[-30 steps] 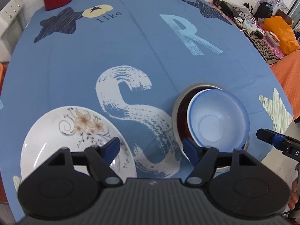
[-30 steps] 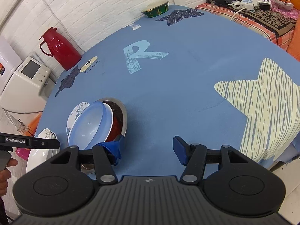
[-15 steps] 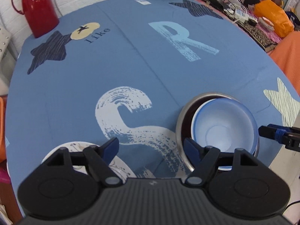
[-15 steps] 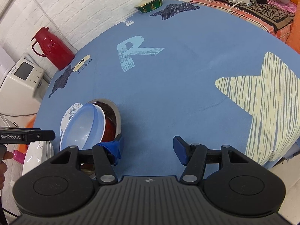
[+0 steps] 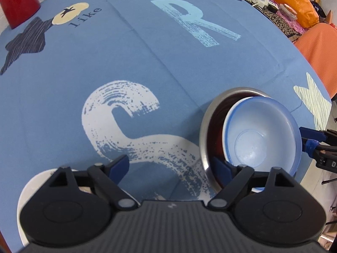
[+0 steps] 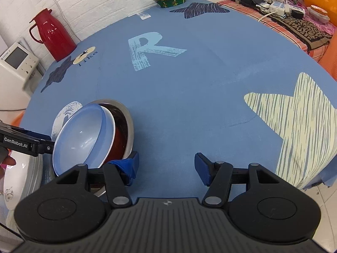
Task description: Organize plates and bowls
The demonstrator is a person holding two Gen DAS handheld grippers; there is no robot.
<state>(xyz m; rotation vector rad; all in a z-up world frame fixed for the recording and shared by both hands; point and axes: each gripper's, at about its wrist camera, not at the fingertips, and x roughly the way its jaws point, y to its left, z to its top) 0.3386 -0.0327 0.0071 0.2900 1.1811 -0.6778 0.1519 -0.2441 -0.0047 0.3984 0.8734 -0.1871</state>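
Observation:
Near the front edge of the blue tablecloth stands a steel bowl (image 5: 210,113) (image 6: 127,116) with a dark red bowl (image 5: 217,130) (image 6: 120,141) nested in it. A pale blue bowl (image 5: 261,135) (image 6: 84,139) leans tilted on top of both. A white floral plate (image 5: 29,187) (image 6: 14,175) lies left of the stack, mostly hidden under my left gripper (image 5: 170,165), which is open and holds nothing. My right gripper (image 6: 167,165) is open too, and its taped left finger sits beside the steel bowl's rim.
A red thermos (image 6: 52,35) and a green bowl (image 6: 171,0) stand at the table's far side. A white appliance (image 6: 19,63) sits off the table to the left. Cluttered cloths and cables (image 6: 294,19) lie to the right. A hand (image 6: 6,160) shows at the left edge.
My left gripper has pulled back and dropped lower, so the white plate has slid almost out of sight beneath it. The right gripper has shifted only a little. The bowl stack has not moved.

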